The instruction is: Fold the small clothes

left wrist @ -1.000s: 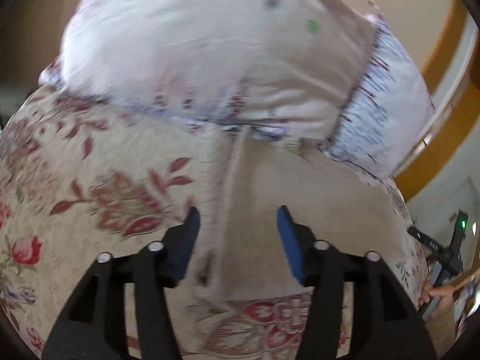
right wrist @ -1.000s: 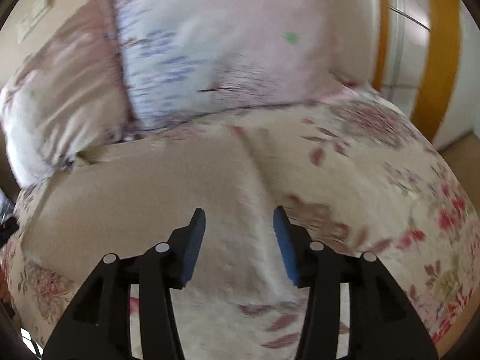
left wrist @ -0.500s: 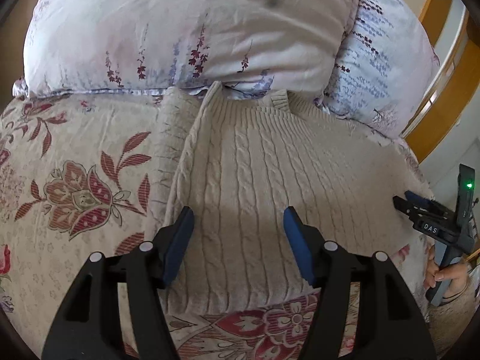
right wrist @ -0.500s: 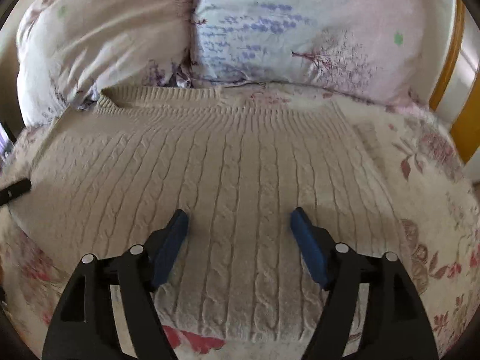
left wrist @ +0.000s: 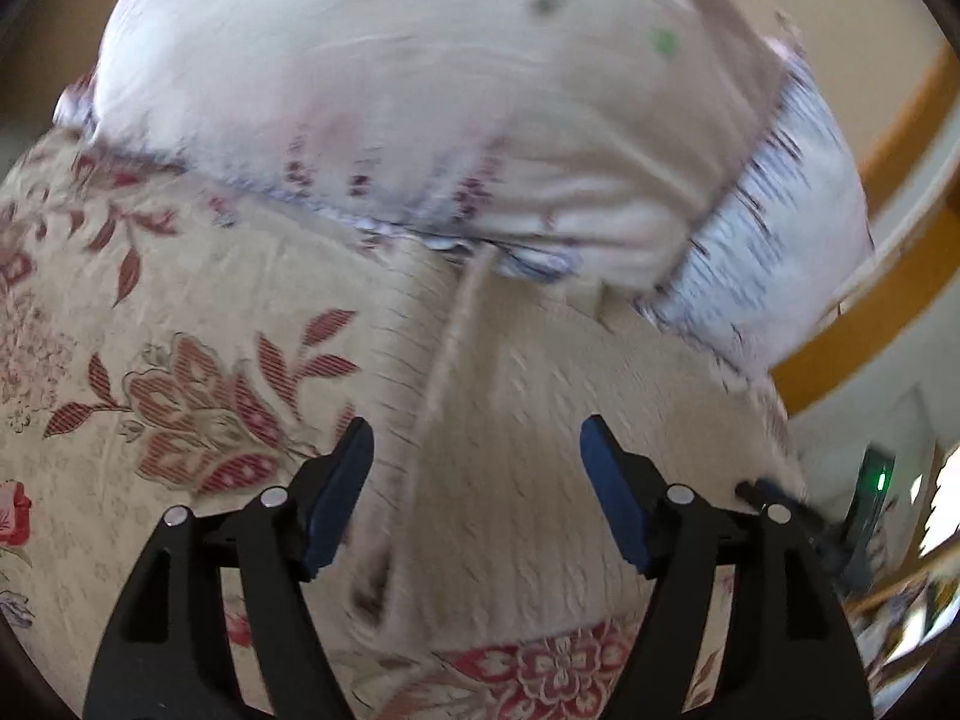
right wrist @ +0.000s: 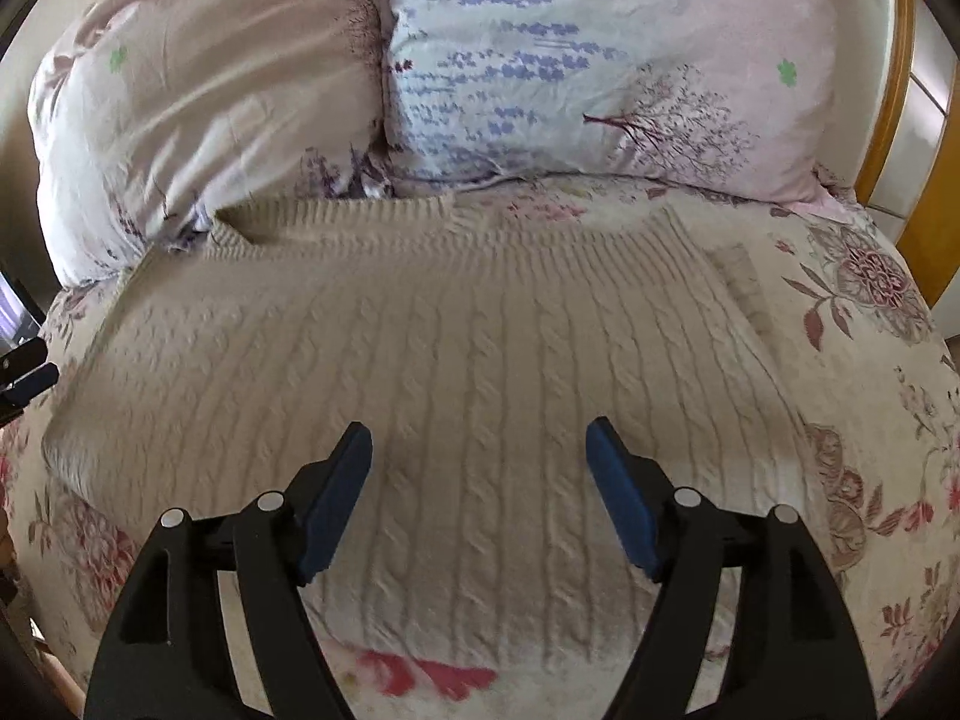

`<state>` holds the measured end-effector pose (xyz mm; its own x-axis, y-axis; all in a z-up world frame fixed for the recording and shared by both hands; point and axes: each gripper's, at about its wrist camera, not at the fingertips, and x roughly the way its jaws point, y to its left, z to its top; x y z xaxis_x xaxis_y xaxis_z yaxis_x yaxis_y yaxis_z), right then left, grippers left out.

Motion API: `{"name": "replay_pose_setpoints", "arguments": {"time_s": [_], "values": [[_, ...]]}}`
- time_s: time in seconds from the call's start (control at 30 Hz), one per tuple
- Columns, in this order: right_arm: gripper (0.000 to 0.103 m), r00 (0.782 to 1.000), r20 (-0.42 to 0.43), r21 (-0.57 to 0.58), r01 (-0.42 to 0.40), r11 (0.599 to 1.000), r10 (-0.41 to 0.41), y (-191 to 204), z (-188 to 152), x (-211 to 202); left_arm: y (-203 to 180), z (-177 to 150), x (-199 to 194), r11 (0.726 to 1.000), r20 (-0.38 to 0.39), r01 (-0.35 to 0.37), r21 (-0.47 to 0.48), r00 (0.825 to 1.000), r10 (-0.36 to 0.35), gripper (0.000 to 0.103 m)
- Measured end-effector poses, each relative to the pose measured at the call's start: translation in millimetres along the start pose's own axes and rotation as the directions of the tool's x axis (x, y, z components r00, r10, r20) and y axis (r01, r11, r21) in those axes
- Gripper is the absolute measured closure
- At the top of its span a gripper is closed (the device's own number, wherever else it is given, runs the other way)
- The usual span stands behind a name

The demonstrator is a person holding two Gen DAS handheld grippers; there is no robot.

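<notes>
Lying flat on the floral bedspread (right wrist: 870, 324), the cream cable-knit sweater (right wrist: 456, 360) had its collar just beside the far pillows (right wrist: 570, 72), spread for folding. Left claw (left wrist: 477, 492) and right claw (right wrist: 479, 495) hovered over it, opening wide, gripping nothing.

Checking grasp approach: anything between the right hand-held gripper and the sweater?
Nothing visible. The right hand-held gripper, jaws opening, hangs over the bare sweater, which lies flat on the bedspread. The pillows sit beyond its collar.

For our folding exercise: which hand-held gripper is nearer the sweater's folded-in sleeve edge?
Left. The left hand-held gripper, opening, hovers over that sleeve edge; the right hand-held gripper, opening, sits over the sweater's middle.
</notes>
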<state>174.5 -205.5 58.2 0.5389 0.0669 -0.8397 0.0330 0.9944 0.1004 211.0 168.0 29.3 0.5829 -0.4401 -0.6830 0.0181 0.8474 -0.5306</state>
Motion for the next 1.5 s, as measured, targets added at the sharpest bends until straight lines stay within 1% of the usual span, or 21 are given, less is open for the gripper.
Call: {"name": "replay_pose_setpoints", "arguments": {"time_s": [0.1,0.2,0.27,0.4,0.57,0.63,0.8,0.87,1.03,1.07,1.13,1.17,1.23,1.3,1.37,1.4,1.5], "values": [[0.026,1.000,0.001,-0.025,0.015,1.000,-0.015,12,2,5,14,9,10,0.998,-0.026,-0.007,-0.066,1.000,0.005,0.032],[0.024,0.998,0.013,-0.069,0.064,0.996,-0.064,24,2,11,20,14,21,0.995,-0.050,-0.020,-0.100,0.999,0.015,0.033],[0.023,0.997,0.009,-0.071,0.072,0.995,-0.072,25,1,13,24,16,27,0.993,-0.061,-0.020,-0.117,0.998,0.012,0.033],[0.021,0.998,0.005,-0.057,0.056,0.997,-0.056,21,0,15,24,17,38,0.991,-0.078,0.001,-0.131,0.997,-0.011,0.033],[0.021,0.999,0.006,-0.051,0.042,0.998,-0.042,18,0,14,22,20,44,0.992,-0.064,0.013,-0.129,0.998,-0.022,0.034],[0.021,0.999,0.008,-0.054,0.044,0.998,-0.043,18,0,15,22,20,46,0.991,-0.068,0.026,-0.132,0.997,-0.035,0.043],[0.020,0.999,0.011,-0.056,0.043,0.998,-0.043,19,-1,16,19,18,53,0.987,-0.082,0.060,-0.148,0.994,-0.073,0.051],[0.020,0.999,0.012,-0.057,0.041,0.998,-0.041,19,-1,16,18,17,56,0.983,-0.094,0.082,-0.165,0.991,-0.099,0.055],[0.020,0.999,0.012,-0.057,0.040,0.998,-0.039,18,-1,16,17,15,59,0.979,-0.100,0.090,-0.180,0.989,-0.109,0.067],[0.020,0.999,0.012,-0.058,0.041,0.998,-0.040,18,-1,15,18,15,59,0.978,-0.099,0.092,-0.188,0.989,-0.112,0.068],[0.020,0.999,0.013,-0.058,0.041,0.997,-0.040,18,-1,15,21,16,59,0.975,-0.098,0.095,-0.203,0.988,-0.117,0.075],[0.020,0.999,0.014,-0.058,0.041,0.997,-0.040,18,-1,15,21,16,59,0.973,-0.098,0.098,-0.209,0.988,-0.120,0.076],[0.020,0.999,0.016,-0.061,0.040,0.997,-0.039,18,-2,15,22,15,57,0.972,-0.090,0.107,-0.211,0.988,-0.128,0.084],[0.020,0.999,0.014,-0.065,0.037,0.997,-0.036,18,-1,15,19,14,51,0.972,-0.069,0.123,-0.202,0.988,-0.140,0.086],[0.020,1.000,0.009,-0.062,0.025,0.998,-0.025,16,0,14,7,16,42,0.964,-0.038,0.179,-0.198,0.981,-0.190,0.087],[0.020,1.000,0.007,-0.056,0.016,0.998,-0.016,14,1,13,4,17,39,0.961,-0.030,0.196,-0.196,0.978,-0.206,0.087],[0.020,1.000,0.009,-0.031,-0.014,0.999,0.014,6,2,8,-21,23,26,0.947,0.013,0.276,-0.166,0.961,-0.277,0.088]]}}
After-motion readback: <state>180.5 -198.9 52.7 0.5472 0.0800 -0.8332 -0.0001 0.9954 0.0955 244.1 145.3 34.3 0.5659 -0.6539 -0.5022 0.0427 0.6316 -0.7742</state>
